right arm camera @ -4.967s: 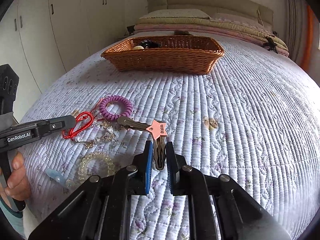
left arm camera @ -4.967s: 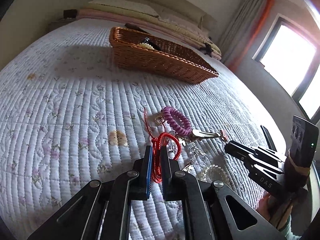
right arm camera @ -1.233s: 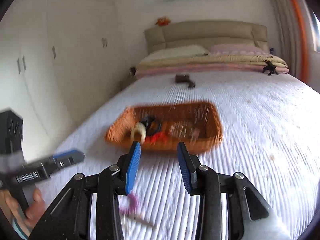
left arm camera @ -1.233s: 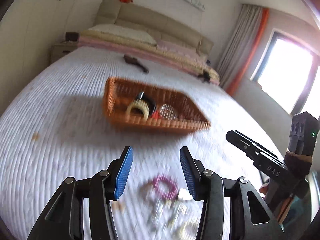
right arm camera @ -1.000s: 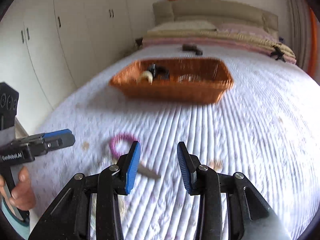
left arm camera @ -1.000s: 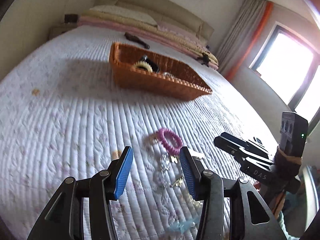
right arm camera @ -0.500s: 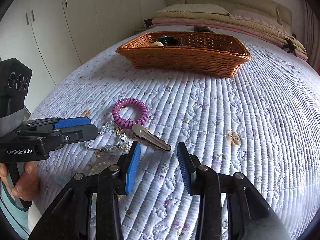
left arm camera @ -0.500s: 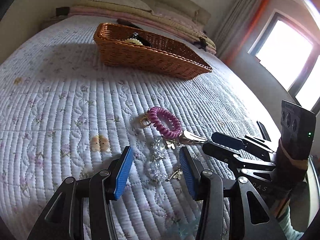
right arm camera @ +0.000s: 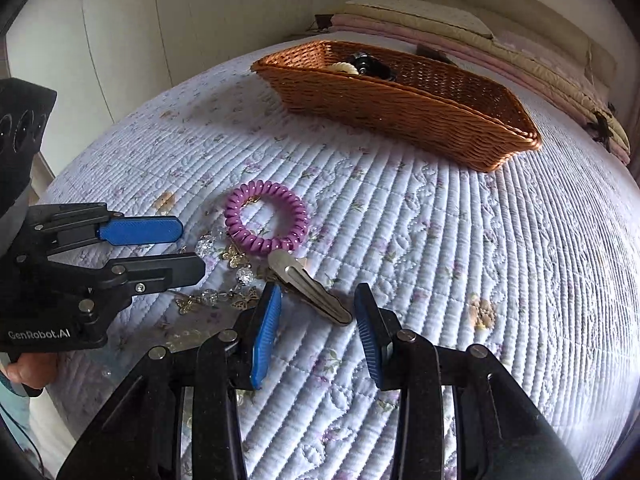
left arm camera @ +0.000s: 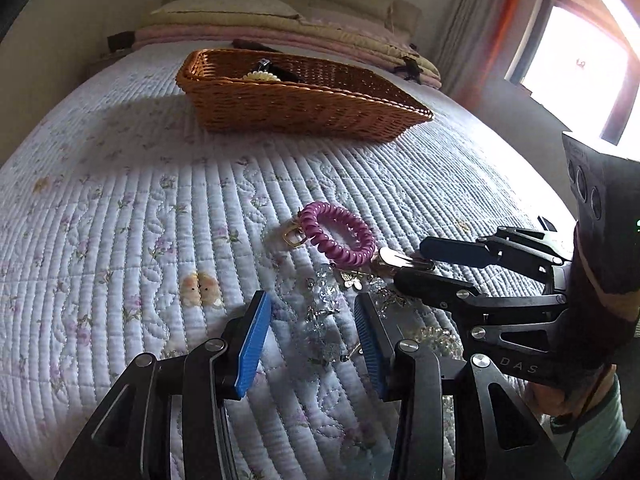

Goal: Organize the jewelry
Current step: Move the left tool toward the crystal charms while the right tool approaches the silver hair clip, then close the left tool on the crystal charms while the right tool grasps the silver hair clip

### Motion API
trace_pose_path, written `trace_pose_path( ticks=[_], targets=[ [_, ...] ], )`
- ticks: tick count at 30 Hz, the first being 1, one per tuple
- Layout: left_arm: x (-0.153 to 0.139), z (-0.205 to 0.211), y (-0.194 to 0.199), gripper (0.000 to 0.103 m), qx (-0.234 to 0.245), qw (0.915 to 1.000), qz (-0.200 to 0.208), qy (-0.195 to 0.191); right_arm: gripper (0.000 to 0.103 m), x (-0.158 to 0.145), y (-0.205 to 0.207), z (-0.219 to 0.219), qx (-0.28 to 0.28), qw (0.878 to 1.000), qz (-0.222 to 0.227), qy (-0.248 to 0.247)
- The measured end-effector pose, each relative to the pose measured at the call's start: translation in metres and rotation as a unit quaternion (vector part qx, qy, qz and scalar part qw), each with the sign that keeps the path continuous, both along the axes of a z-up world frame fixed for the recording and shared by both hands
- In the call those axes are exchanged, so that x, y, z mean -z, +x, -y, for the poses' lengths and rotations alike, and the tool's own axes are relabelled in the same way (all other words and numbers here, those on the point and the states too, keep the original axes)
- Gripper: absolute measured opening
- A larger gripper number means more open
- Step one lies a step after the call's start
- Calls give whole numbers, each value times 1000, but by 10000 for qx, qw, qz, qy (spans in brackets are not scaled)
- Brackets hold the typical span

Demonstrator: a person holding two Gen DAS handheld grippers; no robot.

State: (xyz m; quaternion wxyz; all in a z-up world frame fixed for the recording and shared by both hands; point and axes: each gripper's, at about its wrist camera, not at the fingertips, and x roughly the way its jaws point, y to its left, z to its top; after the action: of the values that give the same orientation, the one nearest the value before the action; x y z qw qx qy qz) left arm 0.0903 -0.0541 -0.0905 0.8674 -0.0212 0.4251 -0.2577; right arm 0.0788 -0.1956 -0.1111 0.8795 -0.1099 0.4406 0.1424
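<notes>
On the quilted bedspread, far left, a small peach flower patch is stitched in, well apart from the jewelry. Your left gripper hovers low over the pile, jaws part open with nothing clamped; they have just been closing a little, and between the blue pads sits only the clear bead-and-butterfly chain, lying flat on the quilt, untouched. Just past it the purple coil bracelet lies flat, gold clasp at its left edge, touching the chain's top end. Right of the bracelet, the metal hair clip lies with its wide end against the coil and its narrow end pointing toward your right gripper. That gripper's jaws are also part open, gripping nothing; the clip's tip lies between the pads, no contact visible. A pale bead bracelet lies half hidden under the right gripper in the left wrist view. Further back, the wicker basket sits on the bed, well apart from the pile, with a cream ring and a dark item inside at its left end; other contents can't be made out. Far right, your hand on the right gripper's handle shows only partly.
</notes>
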Motion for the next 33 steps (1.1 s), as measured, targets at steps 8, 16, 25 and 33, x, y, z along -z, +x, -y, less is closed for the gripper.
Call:
trace_pose_path(
  ticks=[8,16,25,33],
  targets=[
    [0,2,1,30,-132,9995,114,255,40,5,8,-12,37,9997,60,-242],
    [0,3,-6,29,-3,9989,197,418,20,3,8,-4,276,9993,161,-202],
    [-1,13,-9,11,-23,9971,358,679,18,2,4,-5,372,9984,315,-295],
    [-7,-22,-4,9,-192,9995,217,88,18,-6,-1,9,492,9979,408,51]
  ],
)
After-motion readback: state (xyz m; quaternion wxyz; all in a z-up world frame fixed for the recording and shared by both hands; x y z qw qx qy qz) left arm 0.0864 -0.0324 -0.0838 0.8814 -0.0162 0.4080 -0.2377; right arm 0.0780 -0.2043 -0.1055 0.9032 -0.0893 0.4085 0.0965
